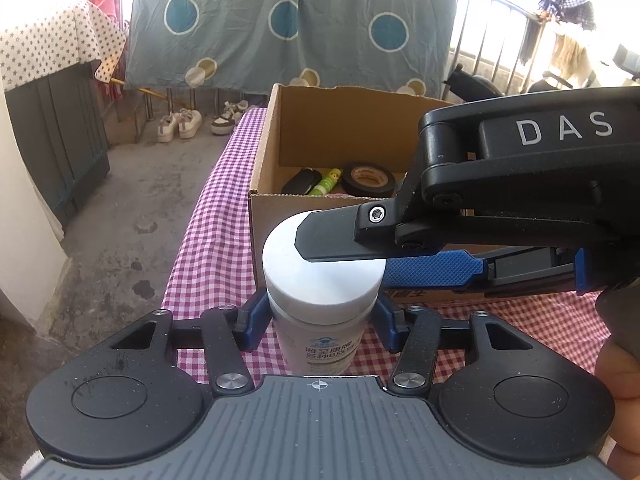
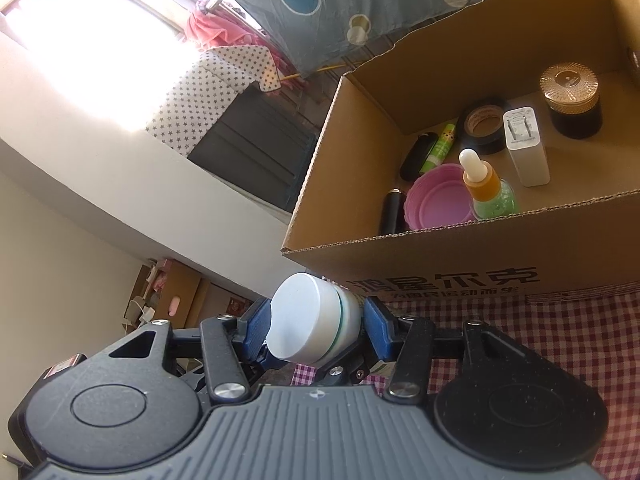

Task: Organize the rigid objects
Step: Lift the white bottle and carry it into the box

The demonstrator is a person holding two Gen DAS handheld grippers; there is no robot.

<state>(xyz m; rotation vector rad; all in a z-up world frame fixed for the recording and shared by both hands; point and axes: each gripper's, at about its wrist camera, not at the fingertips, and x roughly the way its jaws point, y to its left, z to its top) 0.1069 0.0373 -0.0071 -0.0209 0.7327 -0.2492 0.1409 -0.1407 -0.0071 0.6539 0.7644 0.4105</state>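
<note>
The left gripper (image 1: 322, 322) is clamped on the body of a white bottle (image 1: 320, 344), its blue pads pressing the sides just under the broad white cap (image 1: 324, 276); the bottle stands upright on the checked cloth directly ahead of this claw. The right gripper (image 2: 316, 320) grasps the same bottle at the cap (image 2: 308, 316), its blue ribbed pads on either side, so both claws hold one object at once. In the left wrist view the right gripper's black arm, lettered "DAS", reaches in from the right and its upper black finger (image 1: 332, 240) lies across the cap top, covering part of it. The bottle is smooth plastic, cylindrical, with a thin green ring under the cap and a printed label in Chinese characters too small to read surely. Just beyond the bottle sits an open cardboard box (image 2: 460, 248) of plain corrugated board with a rough torn rim and bold Chinese lettering on its near wall. Inside lie a roll of black tape (image 2: 482, 124), a green tube (image 2: 440, 146), a pink bowl (image 2: 438, 196), a dropper bottle (image 2: 482, 178), a white charger block (image 2: 526, 148) and a dark jar with a ribbed gold lid (image 2: 570, 98). Under everything is a red-and-white gingham tablecloth (image 1: 208, 240). Farther off hang a grey sheet with blue circles (image 1: 280, 20) and pale shoes (image 1: 180, 124) on the concrete floor.
</note>
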